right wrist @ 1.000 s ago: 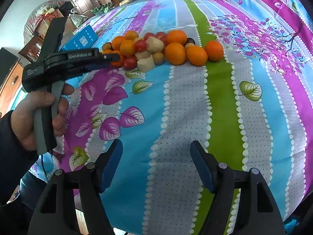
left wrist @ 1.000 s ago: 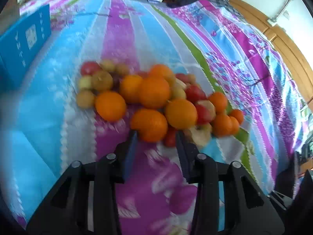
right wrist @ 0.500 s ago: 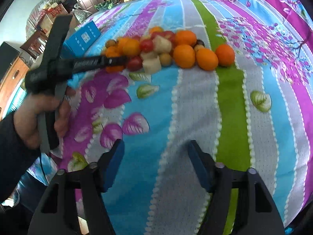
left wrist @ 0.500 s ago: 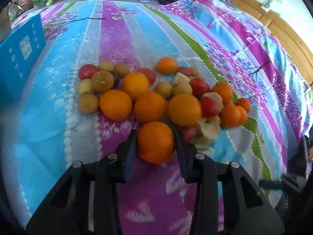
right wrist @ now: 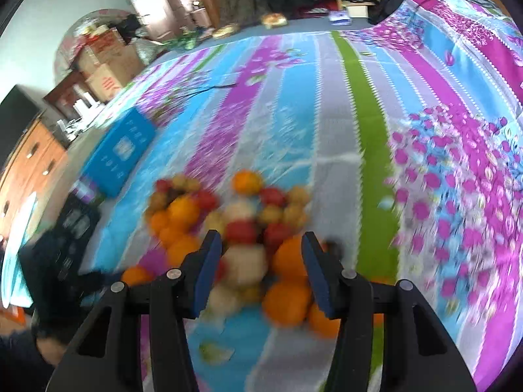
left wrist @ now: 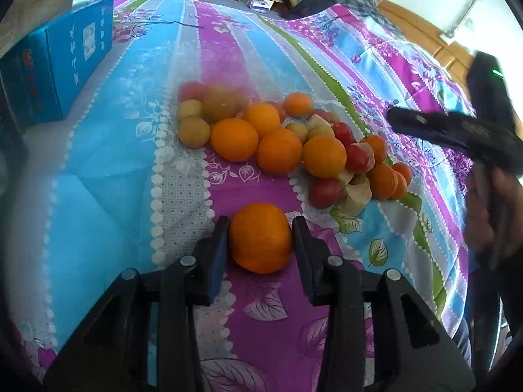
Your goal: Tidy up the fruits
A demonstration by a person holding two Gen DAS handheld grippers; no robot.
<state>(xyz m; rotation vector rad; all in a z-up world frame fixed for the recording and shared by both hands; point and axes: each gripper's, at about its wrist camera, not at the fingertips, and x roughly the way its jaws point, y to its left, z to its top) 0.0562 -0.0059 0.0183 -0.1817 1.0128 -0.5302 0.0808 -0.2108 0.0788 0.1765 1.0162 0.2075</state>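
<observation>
**A:** While the left gripper pinches the round orange clear of the mixed fruit pile, could it slip?

**B:** Possibly; smooth peel, soft striped floral bedsheet, blue carton nearby.

**A:** And the right gripper?

**B:** Its jaws are closing, nothing gripped, over blurred fruit; a neighbour may roll. Cluttered room with cardboard boxes.

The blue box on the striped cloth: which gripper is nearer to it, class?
Left. The left gripper, holding an orange, sits nearer the blue box; the right gripper is over the far side of the fruit pile.
</observation>
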